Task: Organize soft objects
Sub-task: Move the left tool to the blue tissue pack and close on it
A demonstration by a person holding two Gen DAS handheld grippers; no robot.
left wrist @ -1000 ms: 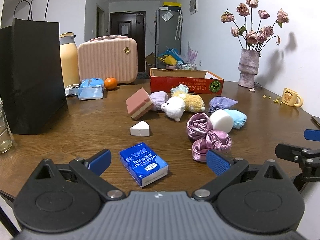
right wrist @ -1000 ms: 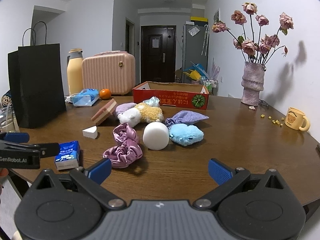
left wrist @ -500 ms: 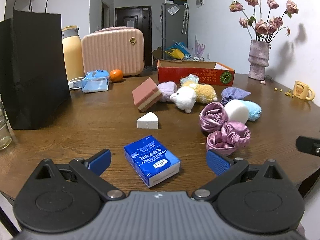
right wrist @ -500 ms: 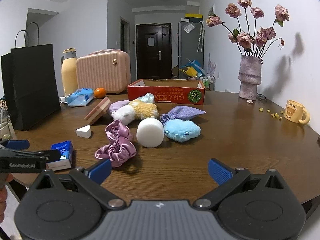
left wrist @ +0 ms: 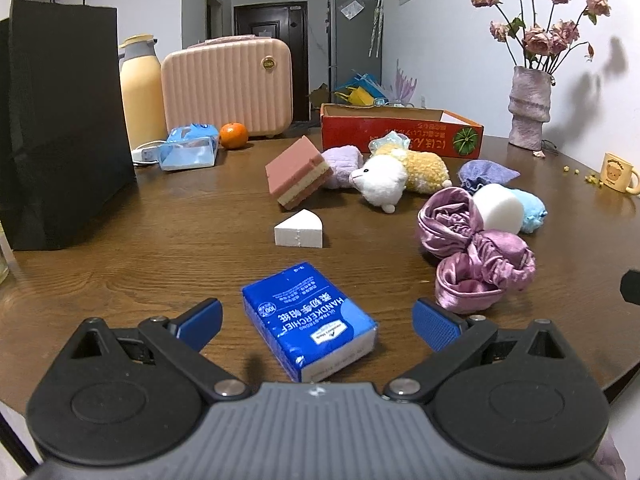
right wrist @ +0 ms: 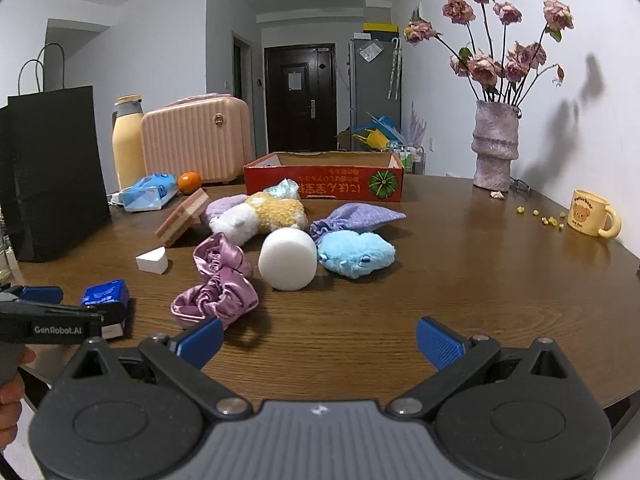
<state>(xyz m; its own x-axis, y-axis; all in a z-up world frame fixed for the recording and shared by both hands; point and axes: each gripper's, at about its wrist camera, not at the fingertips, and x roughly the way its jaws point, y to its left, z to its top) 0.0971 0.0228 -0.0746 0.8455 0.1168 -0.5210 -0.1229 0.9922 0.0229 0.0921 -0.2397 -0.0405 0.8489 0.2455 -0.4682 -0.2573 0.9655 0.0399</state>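
Observation:
My left gripper [left wrist: 316,322] is open, its blue pads either side of a blue tissue pack [left wrist: 310,320] without touching it. Beyond lie a white foam wedge [left wrist: 298,230], a pink layered sponge [left wrist: 298,174], a white-and-yellow plush sheep [left wrist: 394,176] and purple satin scrunchies [left wrist: 474,248]. My right gripper [right wrist: 318,340] is open over bare table, with the scrunchies [right wrist: 218,280], a white foam cylinder [right wrist: 287,258], a blue plush [right wrist: 356,254] and a lilac pouch [right wrist: 356,214] ahead. The red cardboard box [right wrist: 324,182] stands open behind them.
A black paper bag [left wrist: 60,120], a yellow flask [left wrist: 140,88], a pink case [left wrist: 228,84], an orange [left wrist: 233,135] and a blue wipes pack [left wrist: 188,152] stand at the back left. A vase of dried roses [right wrist: 494,144] and a yellow mug [right wrist: 592,212] are on the right.
My left gripper has moved forward and lower, so the tissue pack now sits between its open fingers. My right gripper has edged slightly forward toward the soft toys.

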